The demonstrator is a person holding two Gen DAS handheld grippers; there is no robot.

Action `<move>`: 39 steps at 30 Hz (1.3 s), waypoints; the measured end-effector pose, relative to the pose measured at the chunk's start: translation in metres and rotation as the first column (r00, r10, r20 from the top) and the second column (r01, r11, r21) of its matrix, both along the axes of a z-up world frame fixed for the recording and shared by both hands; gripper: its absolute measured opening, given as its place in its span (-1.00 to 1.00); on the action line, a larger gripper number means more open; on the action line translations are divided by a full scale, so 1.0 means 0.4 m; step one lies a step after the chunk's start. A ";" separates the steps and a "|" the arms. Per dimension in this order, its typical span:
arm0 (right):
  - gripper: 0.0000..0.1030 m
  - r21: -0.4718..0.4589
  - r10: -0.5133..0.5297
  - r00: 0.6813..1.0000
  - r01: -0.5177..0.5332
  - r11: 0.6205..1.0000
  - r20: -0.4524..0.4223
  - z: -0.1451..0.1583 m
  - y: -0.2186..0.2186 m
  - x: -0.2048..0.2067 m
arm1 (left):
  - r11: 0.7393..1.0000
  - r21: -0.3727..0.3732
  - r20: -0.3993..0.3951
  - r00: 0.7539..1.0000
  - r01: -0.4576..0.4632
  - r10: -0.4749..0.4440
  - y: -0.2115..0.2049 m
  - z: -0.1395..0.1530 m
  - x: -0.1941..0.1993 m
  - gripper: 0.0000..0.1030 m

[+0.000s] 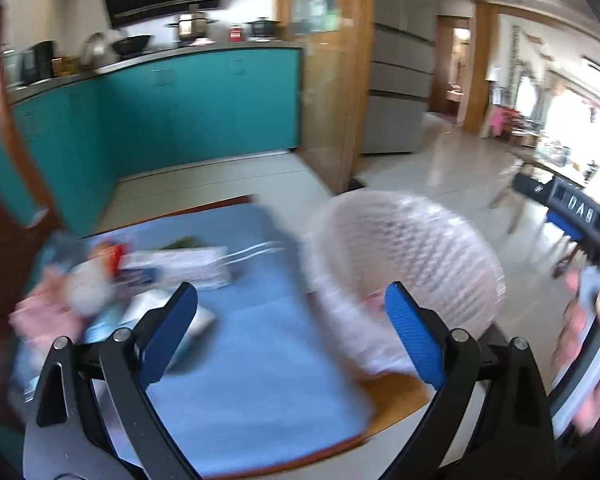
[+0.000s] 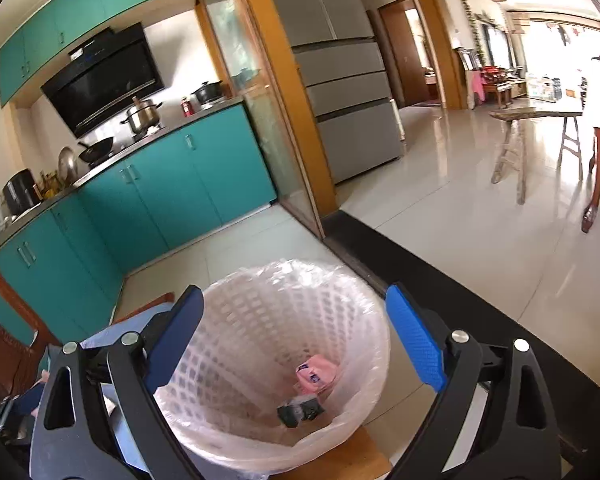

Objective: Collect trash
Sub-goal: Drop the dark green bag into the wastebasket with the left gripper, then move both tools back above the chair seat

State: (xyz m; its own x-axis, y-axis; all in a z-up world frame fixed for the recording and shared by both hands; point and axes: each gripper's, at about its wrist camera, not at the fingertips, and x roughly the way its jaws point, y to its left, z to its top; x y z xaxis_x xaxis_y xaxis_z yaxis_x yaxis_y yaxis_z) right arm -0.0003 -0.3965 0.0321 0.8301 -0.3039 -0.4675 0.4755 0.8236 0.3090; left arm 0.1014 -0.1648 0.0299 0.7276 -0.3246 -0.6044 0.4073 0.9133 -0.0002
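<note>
Left wrist view, blurred by motion. The left gripper has its blue-padded fingers spread wide with nothing between them, above a blue cloth-covered table. A white lattice plastic wastebasket lined with a clear bag stands at the table's right edge, just beyond the right finger. Left of the basket, on the cloth, lies a heap of paper and plastic litter: white wrappers, a red-and-orange packet, something pink; any print on them is too blurred to read. Right of the basket, the right gripper shows as a black body with white letters that look like "DAB".

Right wrist view, sharp. The right gripper is also wide open and empty, its fingers straddling the basket from above. Inside the basket, at the bottom, lie a pink wrapper with a small blue label, unreadable, and a dark crumpled packet.
</note>
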 end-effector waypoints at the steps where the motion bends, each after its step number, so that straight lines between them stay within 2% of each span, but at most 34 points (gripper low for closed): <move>1: 0.76 -0.007 0.012 1.000 -0.012 1.000 -0.002 0.003 0.010 0.003 | 1.000 0.005 0.006 1.000 -0.027 0.027 0.042 0.003 -0.009 0.86; 3: 0.76 -0.029 0.050 0.999 -0.050 0.998 -0.012 0.006 0.048 0.009 | 0.996 0.012 0.017 0.996 -0.091 0.090 0.148 0.013 -0.040 0.89; 7: 0.76 -0.040 0.151 0.988 -0.152 0.988 -0.030 0.008 0.138 0.013 | 0.983 0.055 0.061 0.983 -0.177 0.174 0.289 0.020 -0.104 0.91; 11: 0.76 -0.070 0.234 0.971 -0.238 0.969 -0.054 0.004 0.258 0.006 | 0.969 0.038 0.101 0.966 -0.242 0.237 0.389 0.007 -0.159 0.93; 13: 0.76 -0.101 0.299 0.951 -0.307 0.946 -0.085 -0.006 0.341 0.007 | 0.962 0.027 0.111 0.957 -0.272 0.267 0.417 -0.004 -0.164 0.93; 17: 0.76 -0.124 0.396 0.910 -0.409 0.904 -0.121 -0.017 0.456 0.001 | 0.960 0.066 0.081 0.960 -0.272 0.267 0.451 -0.024 -0.153 0.93; 21: 0.76 -0.113 0.461 0.878 -0.475 0.873 -0.131 -0.029 0.522 -0.002 | 0.962 0.051 0.021 0.964 -0.267 0.266 0.473 -0.036 -0.161 0.93; 24: 0.76 -0.104 0.489 0.860 -0.505 0.857 -0.145 -0.040 0.550 0.007 | 0.963 0.051 0.018 0.964 -0.264 0.264 0.476 -0.051 -0.165 0.93; 27: 0.76 -0.093 0.499 0.853 -0.515 0.852 -0.153 -0.047 0.555 0.014 | 0.960 0.077 0.008 0.963 -0.269 0.269 0.474 -0.068 -0.158 0.93; 32: 0.76 -0.088 0.499 0.852 -0.516 0.852 -0.158 -0.055 0.545 0.014 | 0.960 0.056 -0.014 0.961 -0.275 0.276 0.476 -0.070 -0.148 0.93; 39: 0.76 -0.085 0.496 0.851 -0.515 0.853 -0.170 -0.065 0.534 0.014 | 0.963 0.054 -0.006 0.964 -0.265 0.266 0.456 -0.066 -0.147 0.93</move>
State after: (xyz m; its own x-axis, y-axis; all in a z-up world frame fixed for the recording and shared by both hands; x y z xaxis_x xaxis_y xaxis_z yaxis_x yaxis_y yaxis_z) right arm 0.0053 -0.1830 0.0060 0.8149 0.0781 -0.5743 0.0128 0.9882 0.1526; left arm 0.0425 0.0176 0.0034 0.7751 -0.0884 -0.6257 0.1502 0.9876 0.0466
